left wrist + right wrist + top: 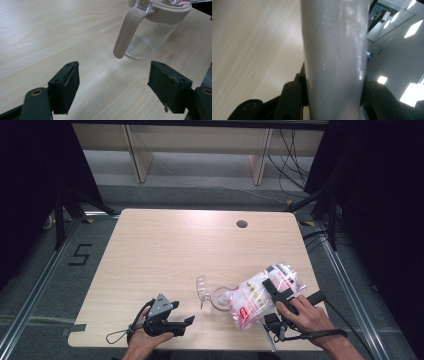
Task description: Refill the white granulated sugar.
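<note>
Bag (pixel 262 295) clamped in right gripper (pixel 274 292), lower right, tipped over jar (pixel 220 299); left gripper (pixel 186 321) wide, lower left.

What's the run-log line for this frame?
left gripper: open, empty, beside jar | right gripper: shut on bag, tipped over jar mouth | jar: upright on table, flip lid open

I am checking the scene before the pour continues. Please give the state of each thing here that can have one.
Jar: upright on the table, lid flipped open, looks empty.
Bag: tilted, mouth at the jar's opening, held.
Left gripper: open, holds nothing, near the jar's handle.
Right gripper: shut on the bag.
</note>
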Motion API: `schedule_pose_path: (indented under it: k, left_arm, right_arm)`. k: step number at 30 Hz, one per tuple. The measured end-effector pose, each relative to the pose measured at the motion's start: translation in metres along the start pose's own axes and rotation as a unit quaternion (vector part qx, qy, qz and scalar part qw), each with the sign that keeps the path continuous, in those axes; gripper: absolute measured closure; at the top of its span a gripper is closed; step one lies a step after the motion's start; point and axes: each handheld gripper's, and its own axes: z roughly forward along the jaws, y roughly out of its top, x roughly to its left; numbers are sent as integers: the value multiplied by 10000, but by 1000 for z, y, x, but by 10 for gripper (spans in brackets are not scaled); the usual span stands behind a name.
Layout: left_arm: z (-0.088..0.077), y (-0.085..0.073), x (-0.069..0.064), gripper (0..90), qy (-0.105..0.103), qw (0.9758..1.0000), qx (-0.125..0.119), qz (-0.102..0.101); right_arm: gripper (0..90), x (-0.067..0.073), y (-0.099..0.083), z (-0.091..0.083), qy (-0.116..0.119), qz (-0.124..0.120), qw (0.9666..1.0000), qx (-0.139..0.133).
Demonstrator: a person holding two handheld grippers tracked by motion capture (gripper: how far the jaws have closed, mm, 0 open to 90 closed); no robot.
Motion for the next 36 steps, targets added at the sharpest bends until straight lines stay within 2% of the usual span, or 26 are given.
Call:
schedule_pose_path:
  k: [15,17,20,21,22,35,36]
  left_arm:
    - [0,0,0,245,1,10000,-16,-8]
    - [0,0,0,246,8,10000,-2,-5]
    - [0,0,0,246,-4,10000,-32,-31]
    - [0,0,0,246,-3,10000,-35,-15]
    - [0,0,0,246,0,10000,-18,5]
    - [0,0,0,246,4,10000,-3,-3]
    - [0,0,0,246,4,10000,-3,-3]
  right_arm:
    - [641,0,0,0,-9,-8,10000,7]
    - [641,-1,0,1,-34,-136,9999,-22]
    - [641,-1,0,0,-20,-109,9999,2]
    - [643,-2,0,1,-26,-217,9998,-11]
    - [644,-1,1,0,7,-151,9999,45]
    - [646,-2,1,0,-14,-253,9997,32]
    - [647,-4,0,0,-8,-403,9992,-5]
